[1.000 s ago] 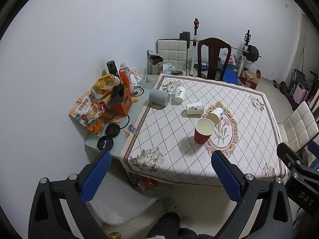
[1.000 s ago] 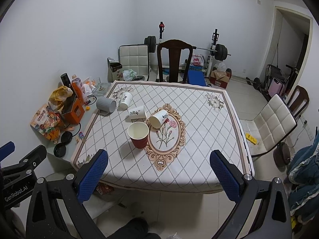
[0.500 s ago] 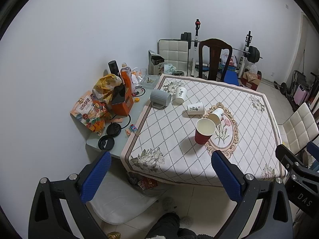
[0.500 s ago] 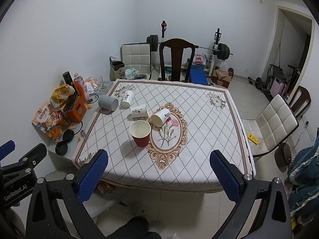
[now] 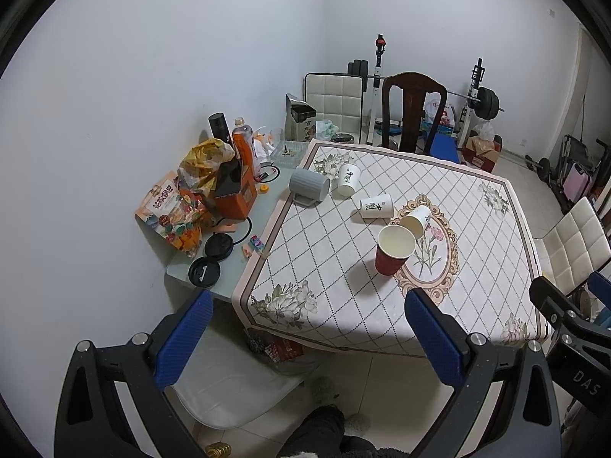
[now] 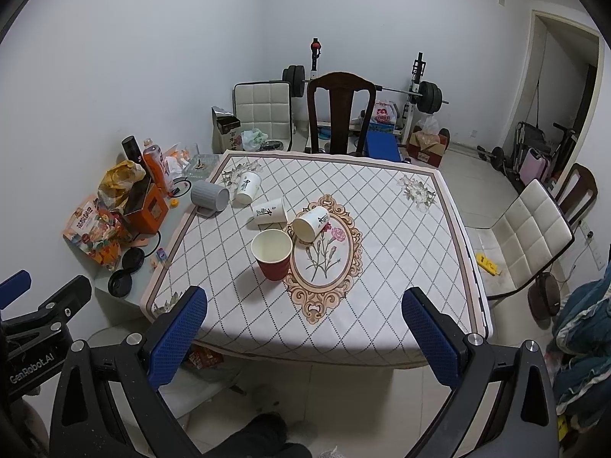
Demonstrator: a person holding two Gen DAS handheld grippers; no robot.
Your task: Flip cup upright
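**Paper cups lie tipped, out of reach of both open tools**

The left hand-held gripper [image 5: 307, 328] hangs short of the near table edge, its blue pads spread wide and holding nothing. The right hand-held gripper [image 6: 305, 326] is the same: jaws wide apart, empty, well back from the cloth-covered table [image 6: 401, 259].

Nearest on the table stands a red cup [image 6: 273, 253], already upright with its mouth up. Just beyond it, a white paper cup [image 6: 311, 222] lies on its side with its open mouth toward the near left, on the edge of the floral medallion. A second white cup [image 6: 269, 210] lies on its side just to the left and slightly farther. A third [image 6: 247, 186] lies tipped farther left, beside a grey mug [image 6: 209, 196] also on its side.

The white cups look like thin paper: very light, easily crushed, and likely to roll or skid on the cloth when nudged. A gentle pinch across the wall near the stiffer rolled rim, or across the base, would probably hold best; squeezing the mid-wall hard risks buckling it.
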